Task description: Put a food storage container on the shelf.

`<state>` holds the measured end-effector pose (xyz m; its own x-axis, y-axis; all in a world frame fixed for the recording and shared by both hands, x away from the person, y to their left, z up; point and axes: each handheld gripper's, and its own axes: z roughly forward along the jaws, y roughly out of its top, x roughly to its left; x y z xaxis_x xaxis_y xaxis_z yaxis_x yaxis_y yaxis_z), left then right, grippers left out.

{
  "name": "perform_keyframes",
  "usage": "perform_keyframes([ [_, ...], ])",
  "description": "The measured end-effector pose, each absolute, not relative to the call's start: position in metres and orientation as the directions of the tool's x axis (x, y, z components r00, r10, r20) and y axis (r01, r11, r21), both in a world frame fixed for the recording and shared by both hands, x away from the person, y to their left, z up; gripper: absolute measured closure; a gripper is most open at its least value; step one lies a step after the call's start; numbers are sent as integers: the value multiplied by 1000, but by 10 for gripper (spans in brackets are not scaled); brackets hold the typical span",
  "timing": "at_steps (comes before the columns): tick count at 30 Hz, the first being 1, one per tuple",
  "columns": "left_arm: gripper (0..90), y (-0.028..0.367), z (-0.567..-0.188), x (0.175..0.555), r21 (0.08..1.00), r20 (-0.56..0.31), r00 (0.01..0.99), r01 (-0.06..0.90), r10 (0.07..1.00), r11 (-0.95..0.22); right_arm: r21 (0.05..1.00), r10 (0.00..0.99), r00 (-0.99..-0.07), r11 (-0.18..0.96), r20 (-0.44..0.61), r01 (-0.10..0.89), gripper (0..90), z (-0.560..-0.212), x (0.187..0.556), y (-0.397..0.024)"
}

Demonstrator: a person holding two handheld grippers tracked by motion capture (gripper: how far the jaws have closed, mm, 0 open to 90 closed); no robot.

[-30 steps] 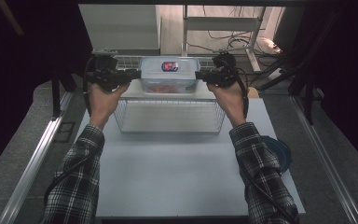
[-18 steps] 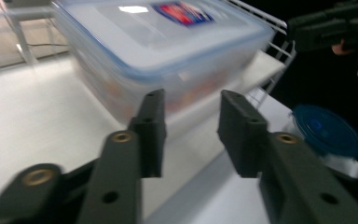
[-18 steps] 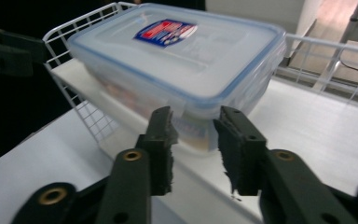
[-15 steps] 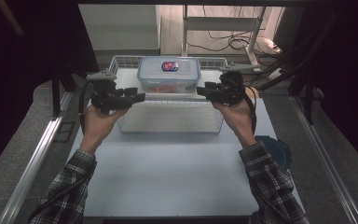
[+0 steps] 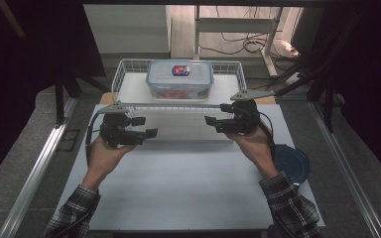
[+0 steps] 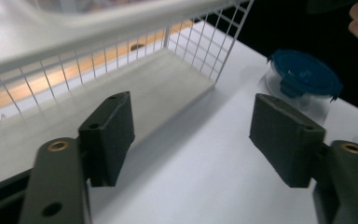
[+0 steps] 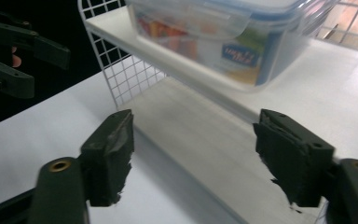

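**Both grippers empty in front of the rack**

I hold the left gripper [image 5: 146, 127] and right gripper [image 5: 212, 122] level at mid-frame, tips facing each other. Both sets of jaws have just been opening, spread, nothing between them. Beyond, upper centre, the food container [image 5: 179, 78] sits on the wire rack [image 5: 124, 74].

Clear lidded food box [image 5: 180, 79] on top of white wire rack [image 5: 124, 74] at far end of white table [image 5: 178, 183]. Left gripper [image 5: 145, 127] and right gripper [image 5: 212, 122] facing each other just in front of rack, jaws just opened, nothing between them. Blue-lidded round container [image 5: 291, 163] at table's right edge.
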<state>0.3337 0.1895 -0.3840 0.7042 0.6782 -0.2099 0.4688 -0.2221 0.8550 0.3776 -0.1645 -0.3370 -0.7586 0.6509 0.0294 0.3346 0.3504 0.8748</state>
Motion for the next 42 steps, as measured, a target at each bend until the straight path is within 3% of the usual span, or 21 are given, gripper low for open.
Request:
perform_keyframes([
  [18,172,185,-429,295,845,-255,705,495,662,-201,871,624,-781,380,9,313,62,-372,343,-175],
  [29,112,186,-451,275,846,-226,703,485,674,-221,865,627,-779,383,16,325,0,-400,329,-186],
  [42,65,194,-469,259,855,-207,699,470,685,-221,867,663,-749,366,12,337,0,-423,309,-202],
])
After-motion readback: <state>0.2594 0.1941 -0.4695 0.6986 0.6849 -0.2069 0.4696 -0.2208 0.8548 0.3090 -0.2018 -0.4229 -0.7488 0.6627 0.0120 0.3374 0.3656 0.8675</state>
